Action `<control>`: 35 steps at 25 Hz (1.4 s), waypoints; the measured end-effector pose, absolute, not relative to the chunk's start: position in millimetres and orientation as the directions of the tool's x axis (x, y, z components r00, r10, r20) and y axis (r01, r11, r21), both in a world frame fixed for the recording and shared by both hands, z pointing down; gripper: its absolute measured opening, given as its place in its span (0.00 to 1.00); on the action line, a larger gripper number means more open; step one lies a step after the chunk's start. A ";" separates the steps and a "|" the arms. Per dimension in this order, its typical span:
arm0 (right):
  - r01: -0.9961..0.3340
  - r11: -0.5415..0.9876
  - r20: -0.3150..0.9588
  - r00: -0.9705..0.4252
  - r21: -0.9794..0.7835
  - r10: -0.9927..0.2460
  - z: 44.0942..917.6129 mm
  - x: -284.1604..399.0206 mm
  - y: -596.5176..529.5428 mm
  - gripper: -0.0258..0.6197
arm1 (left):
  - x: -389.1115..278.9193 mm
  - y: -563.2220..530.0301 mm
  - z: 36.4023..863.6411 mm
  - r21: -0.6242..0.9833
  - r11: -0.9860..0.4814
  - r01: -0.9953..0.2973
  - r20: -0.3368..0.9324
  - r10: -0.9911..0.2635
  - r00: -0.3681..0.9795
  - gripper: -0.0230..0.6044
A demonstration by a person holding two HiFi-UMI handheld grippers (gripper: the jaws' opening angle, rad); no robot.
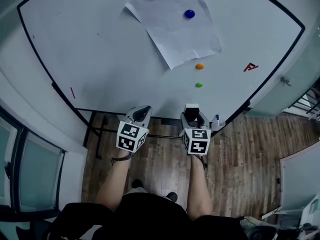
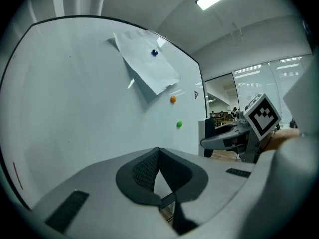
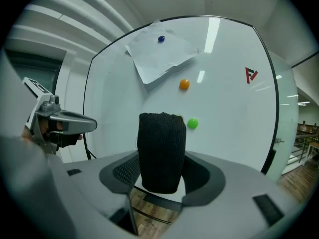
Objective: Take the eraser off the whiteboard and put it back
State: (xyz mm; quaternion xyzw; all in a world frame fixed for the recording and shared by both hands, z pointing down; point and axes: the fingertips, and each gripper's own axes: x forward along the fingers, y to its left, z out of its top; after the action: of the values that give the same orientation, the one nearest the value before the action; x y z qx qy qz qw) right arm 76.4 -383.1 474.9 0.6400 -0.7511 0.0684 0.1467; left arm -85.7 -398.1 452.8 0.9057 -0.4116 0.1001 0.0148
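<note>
The eraser (image 3: 160, 151), a block with black felt facing the camera, stands upright between the jaws of my right gripper (image 3: 159, 179), which is shut on it. In the head view its pale top (image 1: 192, 108) shows at the lower edge of the whiteboard (image 1: 100, 49), under the green magnet (image 1: 198, 84). Whether it touches the board I cannot tell. My left gripper (image 1: 141, 113) hangs level with the right one and to its left, in front of the board's bottom edge. Its jaws meet at the tips with nothing held (image 2: 158, 156).
A sheet of paper (image 1: 172, 24) is pinned to the board by a blue magnet (image 1: 189, 14); an orange magnet (image 1: 199, 66) sits below it and a red logo (image 1: 250, 67) to the right. A marker (image 1: 217, 120) stands at the board's lower edge. Wooden floor (image 1: 240, 154) lies below.
</note>
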 end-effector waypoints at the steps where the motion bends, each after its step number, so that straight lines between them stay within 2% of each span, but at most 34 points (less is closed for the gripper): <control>1: -0.981 0.176 0.308 -0.145 0.077 -0.940 474.5 79.7 -378.4 0.43 | -79.4 -392.5 451.0 -0.052 -0.666 -0.745 0.193 -0.738 0.646 0.07; 19: -0.968 0.243 0.338 -0.208 0.066 -0.918 473.9 101.0 -333.2 0.43 | -31.9 -343.4 430.3 -0.033 -0.679 -0.734 0.186 -0.726 0.663 0.07; 35: -0.971 0.237 0.336 -0.213 0.030 -0.917 473.6 116.1 -330.1 0.43 | -28.5 -336.3 430.5 -0.027 -0.670 -0.741 0.177 -0.733 0.657 0.07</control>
State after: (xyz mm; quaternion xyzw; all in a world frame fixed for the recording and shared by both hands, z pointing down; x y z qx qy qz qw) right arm 116.1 -330.1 473.6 0.6105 -0.7733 0.0937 0.1436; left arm -28.5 -336.3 430.5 0.9098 -0.4052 0.0866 0.0237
